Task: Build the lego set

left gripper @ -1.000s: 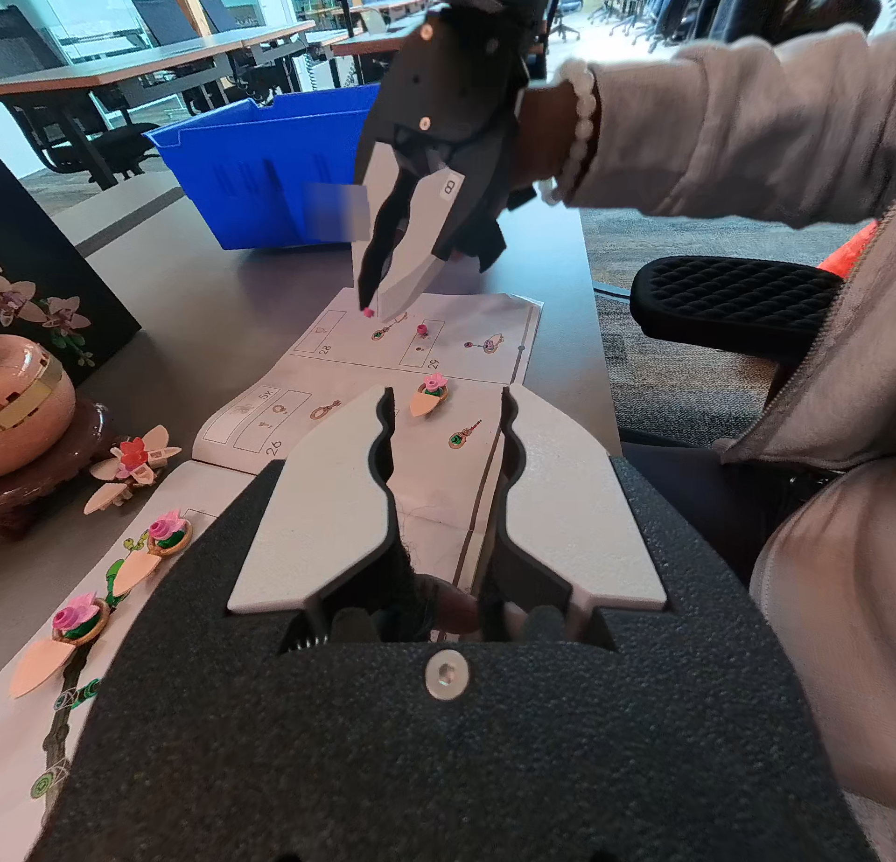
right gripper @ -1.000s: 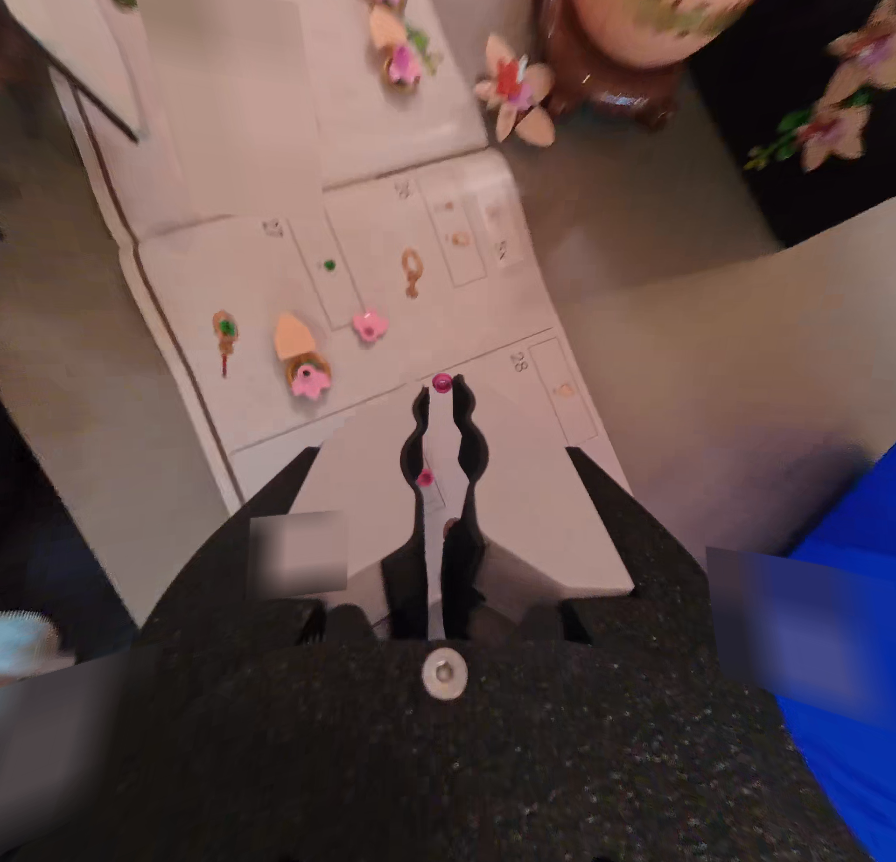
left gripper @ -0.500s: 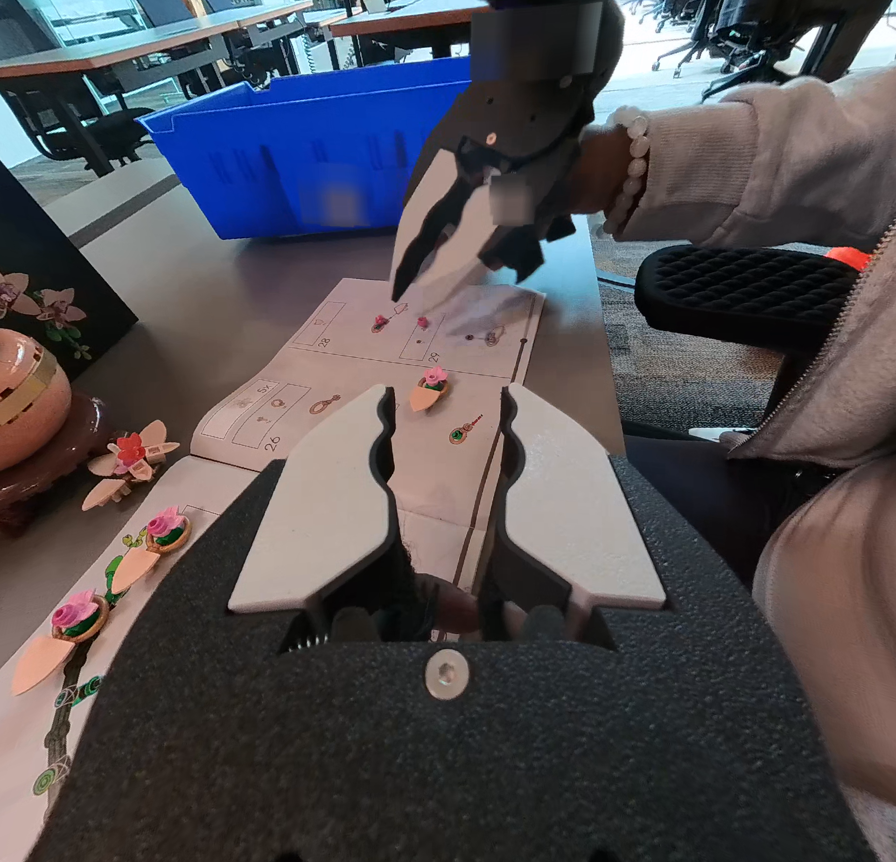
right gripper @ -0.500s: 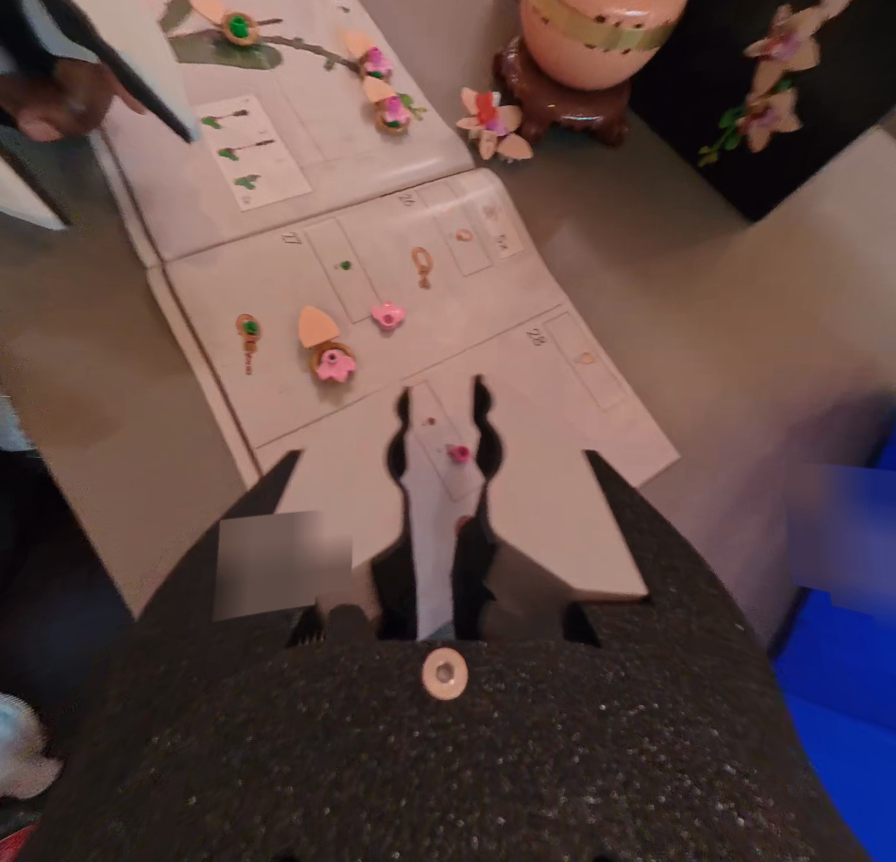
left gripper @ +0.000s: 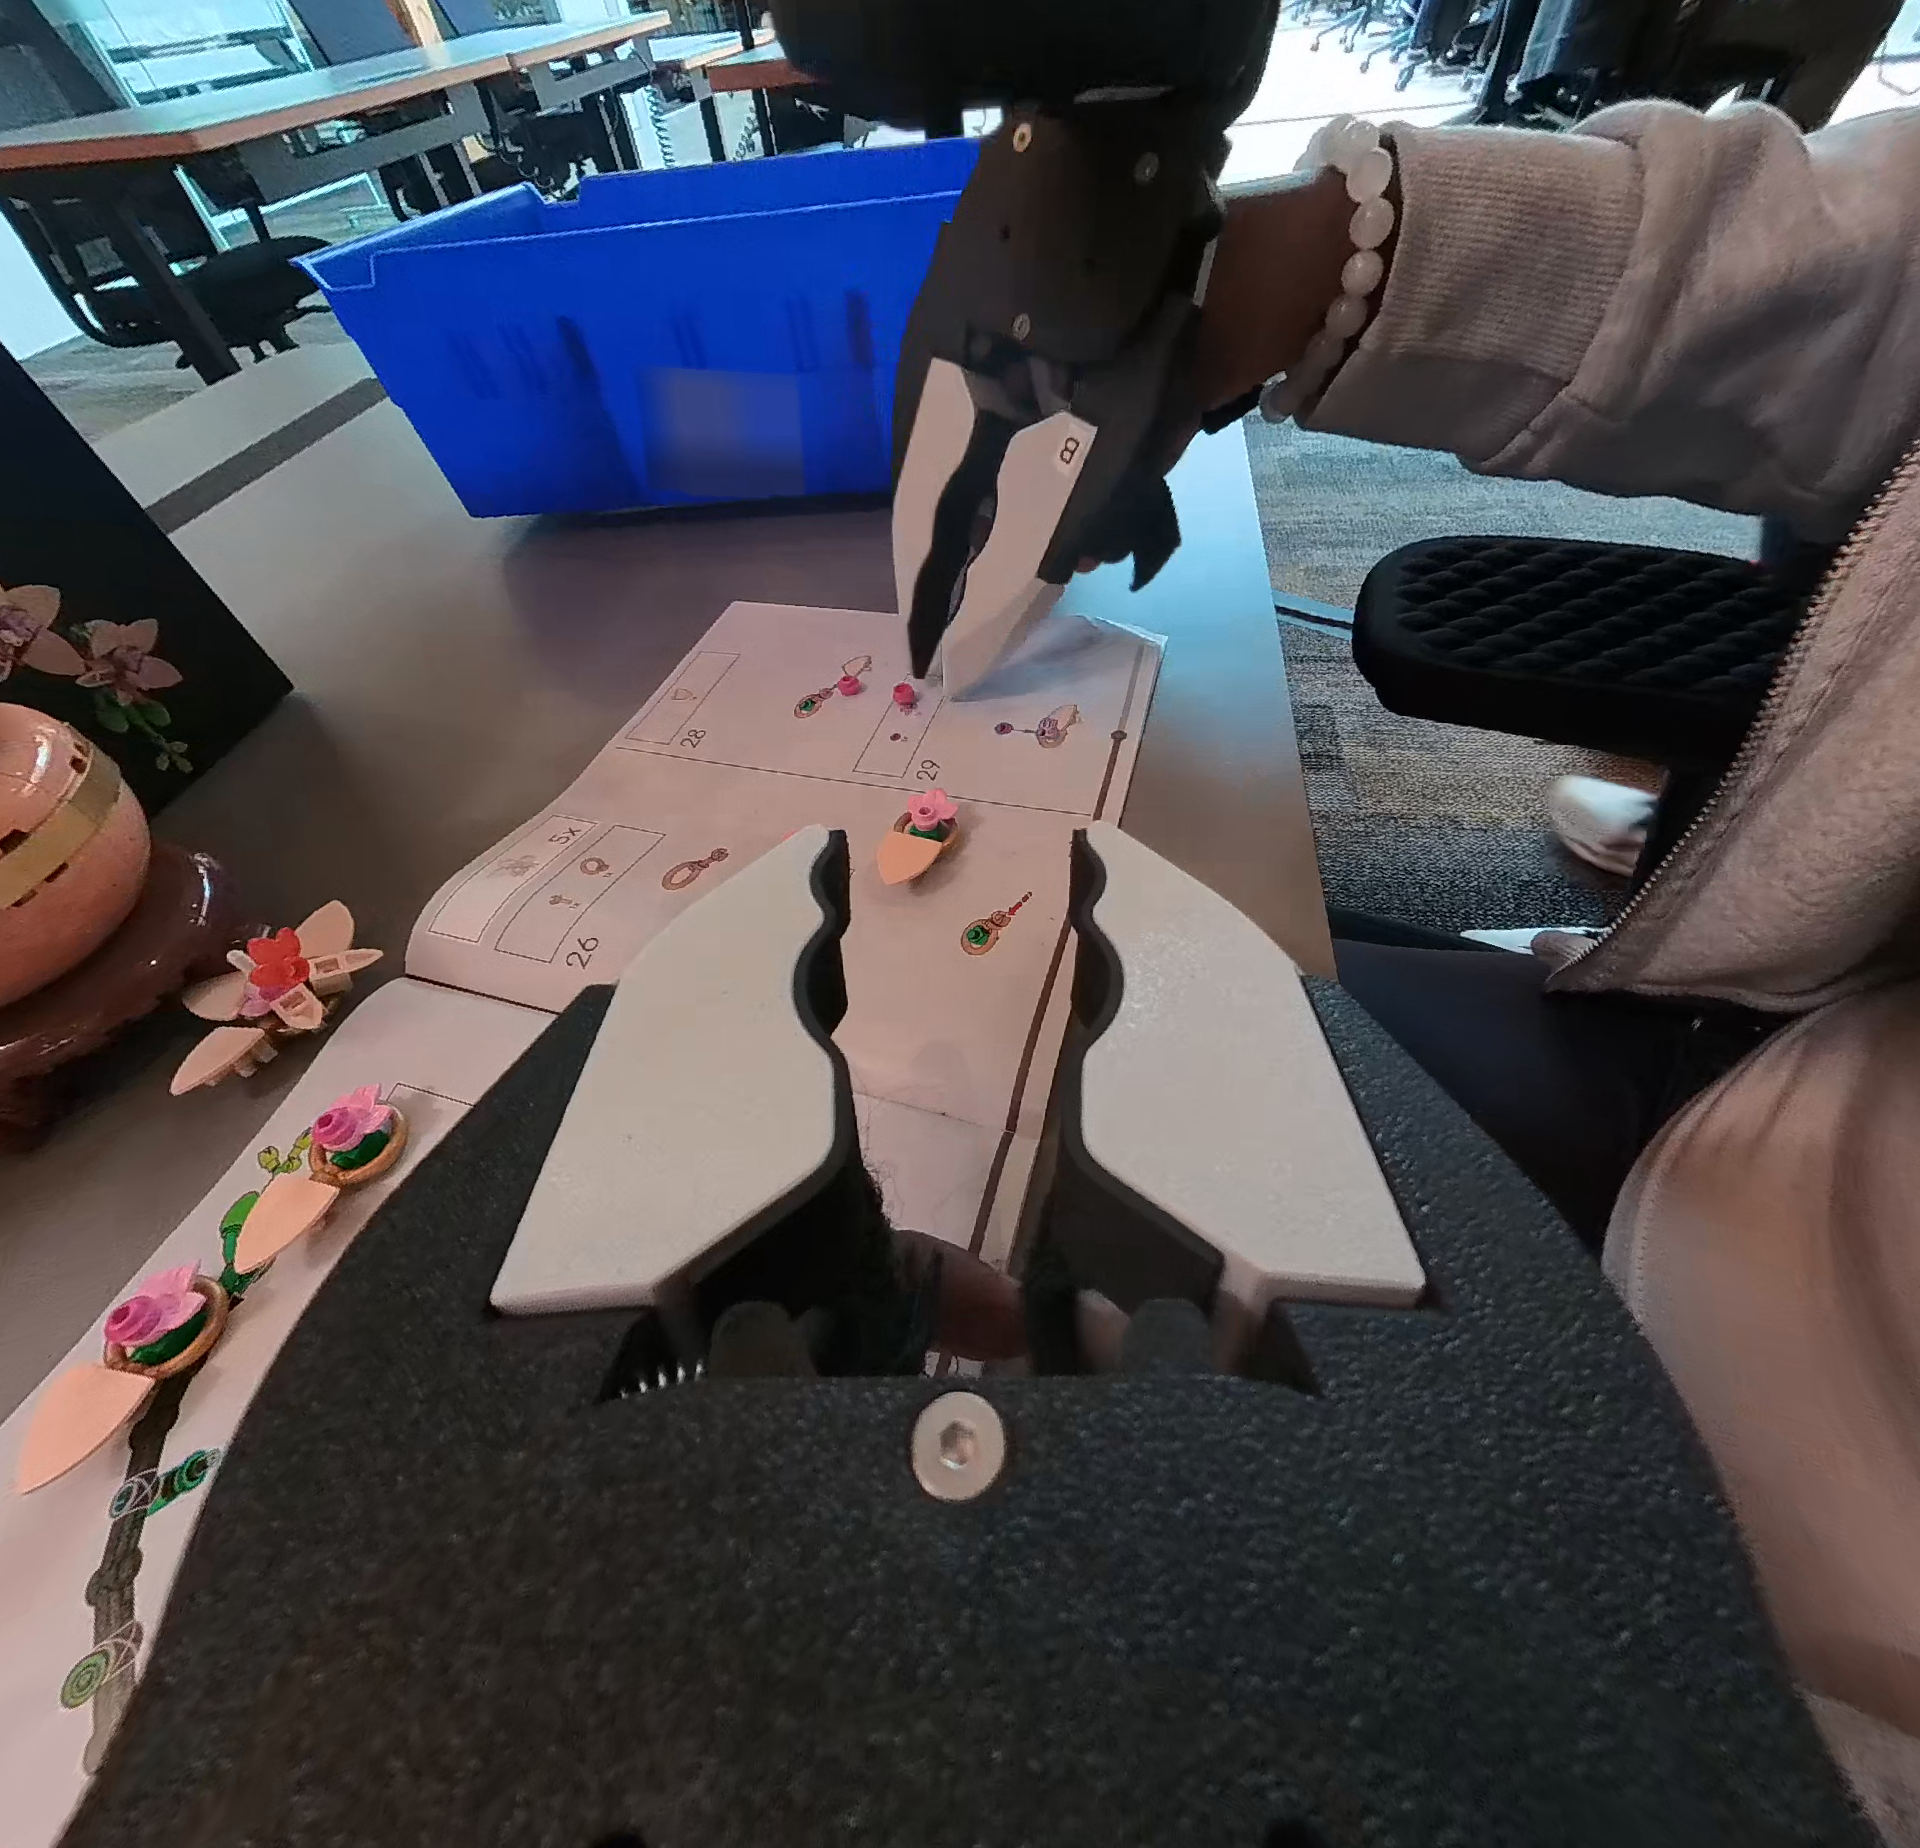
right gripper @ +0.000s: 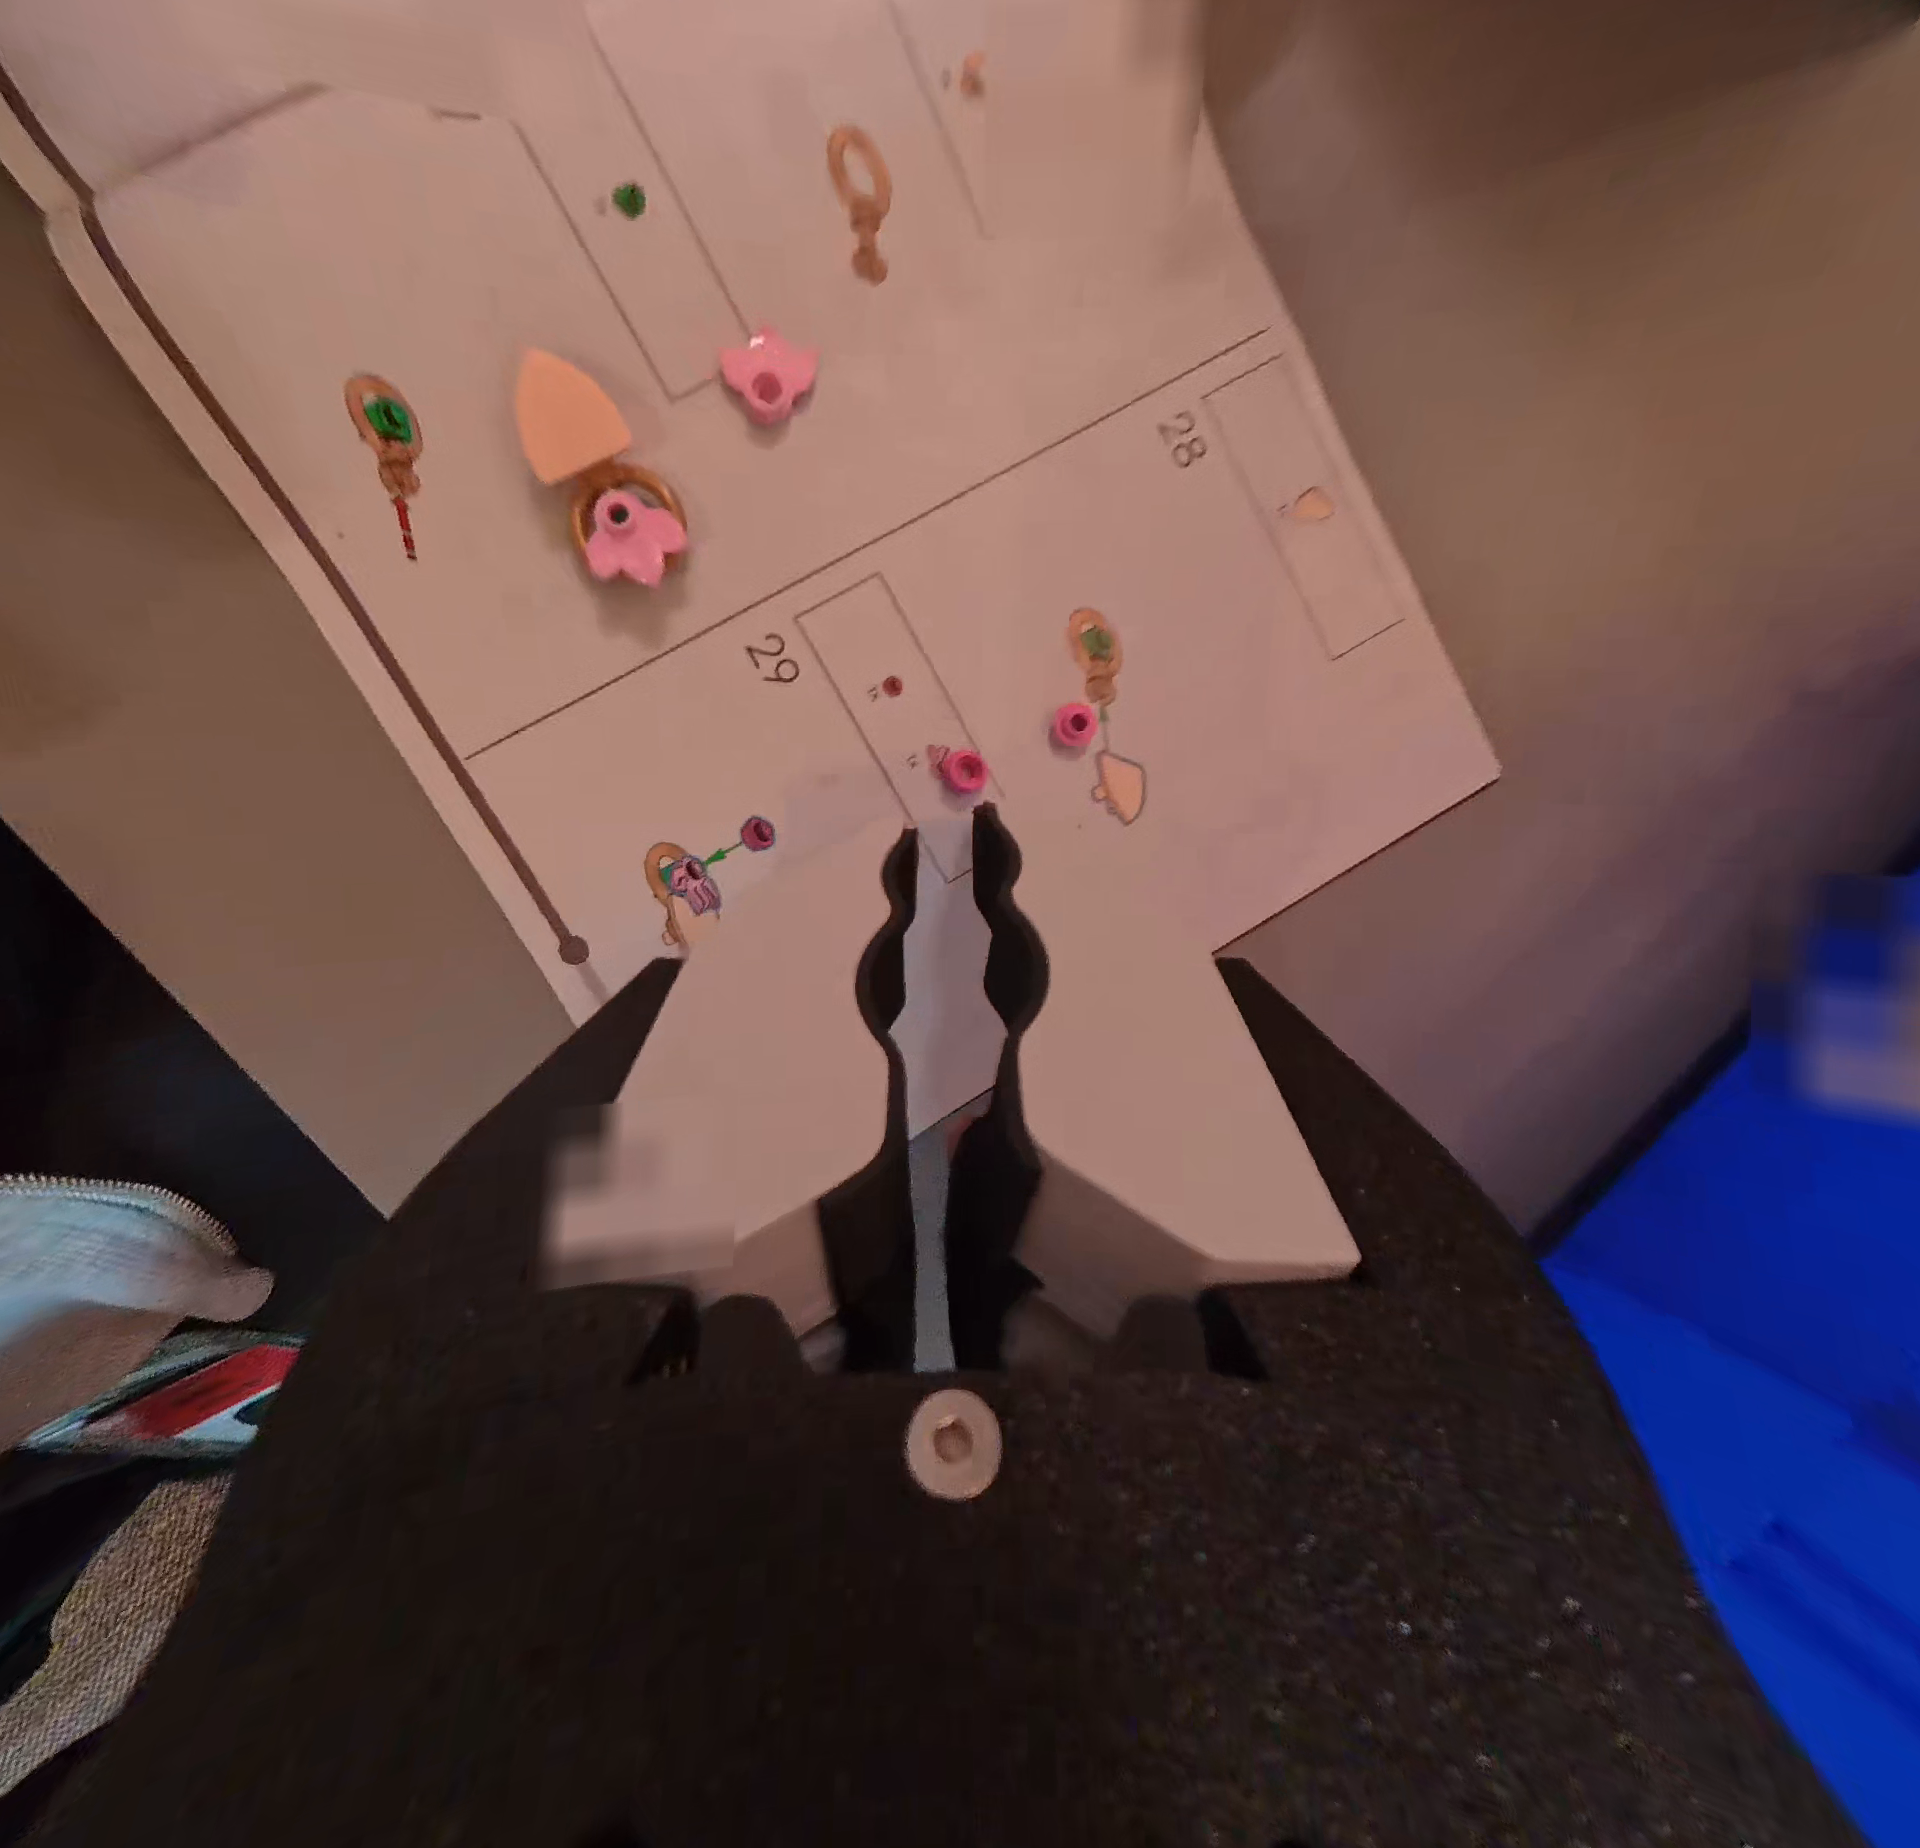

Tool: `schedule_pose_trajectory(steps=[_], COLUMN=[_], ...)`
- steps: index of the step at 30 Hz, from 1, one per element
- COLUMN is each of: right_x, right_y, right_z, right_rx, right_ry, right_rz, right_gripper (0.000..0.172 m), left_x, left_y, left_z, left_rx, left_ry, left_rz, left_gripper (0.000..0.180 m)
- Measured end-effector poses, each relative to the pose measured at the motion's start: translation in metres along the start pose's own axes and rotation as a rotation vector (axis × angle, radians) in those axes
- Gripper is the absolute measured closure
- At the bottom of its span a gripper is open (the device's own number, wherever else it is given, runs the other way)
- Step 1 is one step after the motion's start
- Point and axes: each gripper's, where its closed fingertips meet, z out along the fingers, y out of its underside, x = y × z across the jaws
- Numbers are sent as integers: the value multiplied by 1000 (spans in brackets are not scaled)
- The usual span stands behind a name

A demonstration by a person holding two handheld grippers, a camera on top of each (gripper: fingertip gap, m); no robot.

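My left gripper [left gripper: 956, 848] is open and empty, low over an open instruction booklet [left gripper: 727, 790]. A small assembly of a tan petal, gold ring and pink flower [left gripper: 912, 853] lies on the page just past its fingertips. My right gripper [right gripper: 943, 827] points down at the booklet [right gripper: 1039, 510]. Its jaws are nearly together, with only bare paper between the tips. A small pink round stud [right gripper: 964, 768] lies on the page just beyond its fingertips, free of the pads. A second pink stud [right gripper: 1073, 726] lies beside it. The left wrist view shows the right gripper [left gripper: 932, 671] with its tips at the stud [left gripper: 904, 695].
A blue bin [left gripper: 644, 344] stands behind the booklet. A pink vase on a brown base [left gripper: 52, 863] and a loose flower piece [left gripper: 275, 977] are at the left. Two more petal assemblies [left gripper: 358, 1138] lie on a near page. A loose pink flower [right gripper: 769, 377] lies on the booklet. A chair armrest [left gripper: 1558, 635] is at the right.
The right gripper had the pink stud at its tips, then opened wider and rose. It is now low again with jaws narrowed, the stud just ahead of them. The left gripper stayed put.
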Motion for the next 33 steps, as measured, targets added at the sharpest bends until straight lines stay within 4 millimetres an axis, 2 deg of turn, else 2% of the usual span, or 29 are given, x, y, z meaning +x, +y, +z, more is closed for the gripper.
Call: schedule_pose_trajectory(steps=[4,6,9,15,30,33], right_x=[7,12,23,23,24,23], right_y=[-10,-12,-10,-14,-12,-18], right_z=[-6,-8,-4,6,13,10], right_rx=[7,-58,-202,-339,-374,-341], right_ry=[2,-25,-73,-256,-294,-286], right_rz=[5,-12,-115,-309,-351,-369], right_gripper=[166,166,162,162,166,166], left_x=[1,1,1,1,0,1], left_y=[1,2,2,2,2,3], left_z=[1,2,2,1,1,2], left_rx=[-11,-18,-18,-14,-13,-24], left_ry=[0,1,0,-1,3,11], left_rz=[7,10,14,10,4,6], left_gripper=[140,140,140,140,140,140])
